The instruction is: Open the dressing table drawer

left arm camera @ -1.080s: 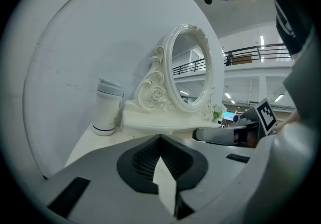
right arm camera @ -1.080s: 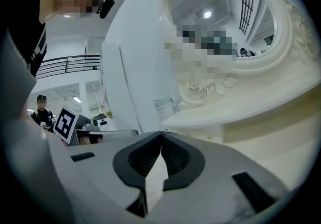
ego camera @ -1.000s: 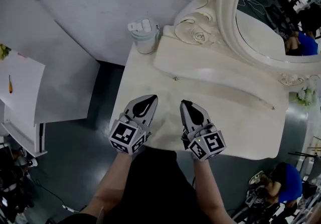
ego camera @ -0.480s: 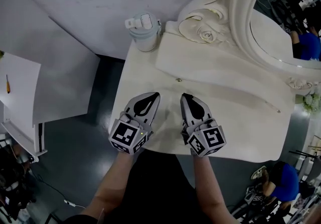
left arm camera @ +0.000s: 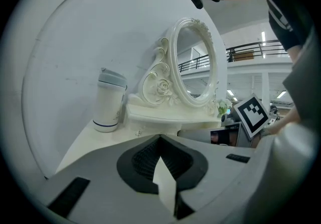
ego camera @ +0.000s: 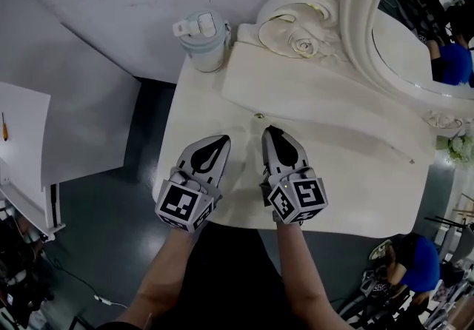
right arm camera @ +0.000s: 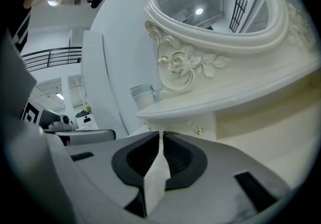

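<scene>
Hovering over the cream-painted dressing bench [ego camera: 348,188], my two claws sit side by side above its front half, both pointing toward the oval mirror in its carved white frame [left arm camera: 193,62]. My left claw [left arm camera: 160,138] is closed, its tips meeting with nothing in them. My right claw [right arm camera: 162,134] has just been opening and now stands at a narrow slit, with nothing between its pads. The dressing table drawer [right arm camera: 183,123] sits closed under the raised shelf at the foot of the mirror. Its small round metal knob [ego camera: 258,115] is just ahead of my right claw's tip and slightly to its left, apart from it. A white lidded tumbler with a dark blue band at its base [left arm camera: 109,101] stands at the bench's back left corner, beside a carved rose [ego camera: 302,45]. The faint print on the tumbler's side is too small to read. Each claw's cube carries black-and-white square markers.
</scene>
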A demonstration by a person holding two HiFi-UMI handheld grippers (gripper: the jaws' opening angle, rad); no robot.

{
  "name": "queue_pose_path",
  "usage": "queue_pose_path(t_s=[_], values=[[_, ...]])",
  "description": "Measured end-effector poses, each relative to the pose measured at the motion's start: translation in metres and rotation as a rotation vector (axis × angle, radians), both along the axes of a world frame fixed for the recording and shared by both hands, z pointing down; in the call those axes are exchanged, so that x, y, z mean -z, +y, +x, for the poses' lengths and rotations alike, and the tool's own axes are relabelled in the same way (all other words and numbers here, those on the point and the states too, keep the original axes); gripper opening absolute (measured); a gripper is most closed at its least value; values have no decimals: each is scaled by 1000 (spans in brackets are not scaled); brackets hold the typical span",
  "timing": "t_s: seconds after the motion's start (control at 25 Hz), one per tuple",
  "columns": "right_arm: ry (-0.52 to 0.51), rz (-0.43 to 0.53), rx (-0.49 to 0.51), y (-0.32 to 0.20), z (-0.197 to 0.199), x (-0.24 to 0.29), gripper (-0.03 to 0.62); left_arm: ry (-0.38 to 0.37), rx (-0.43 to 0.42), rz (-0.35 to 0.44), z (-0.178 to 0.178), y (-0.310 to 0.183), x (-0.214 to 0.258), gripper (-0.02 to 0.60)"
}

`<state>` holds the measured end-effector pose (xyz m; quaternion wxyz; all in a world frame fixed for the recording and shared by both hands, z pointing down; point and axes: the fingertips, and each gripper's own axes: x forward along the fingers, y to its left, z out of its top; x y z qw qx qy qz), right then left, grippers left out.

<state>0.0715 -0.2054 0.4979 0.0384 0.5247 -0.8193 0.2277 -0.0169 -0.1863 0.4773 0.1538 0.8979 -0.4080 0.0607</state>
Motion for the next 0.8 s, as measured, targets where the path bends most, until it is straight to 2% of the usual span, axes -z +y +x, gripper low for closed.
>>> queue_pose_path(t_s=[0.08,0.2,0.32,0.56,0.68,0.8], values=[[6,-14,-13,-4,-2,-4,62,-5,10,6,-1,-1,0,14],[20,-30,-40,-12,-5,-9,69,8,20,8,-3,-2,-1,14],[29,-48,-58,-18,-11,-12,117,19,33,0,-6,-1,0,14],[50,-83,-125,-28,-13,-16,121,24,52,3,-15,-1,1,14],[51,-113,-155,-34,-17,-19,153,25,63,5,-20,-1,0,14],[84,-123,-198,-35,-14,-22,123,28,72,4,-24,-1,1,14]])
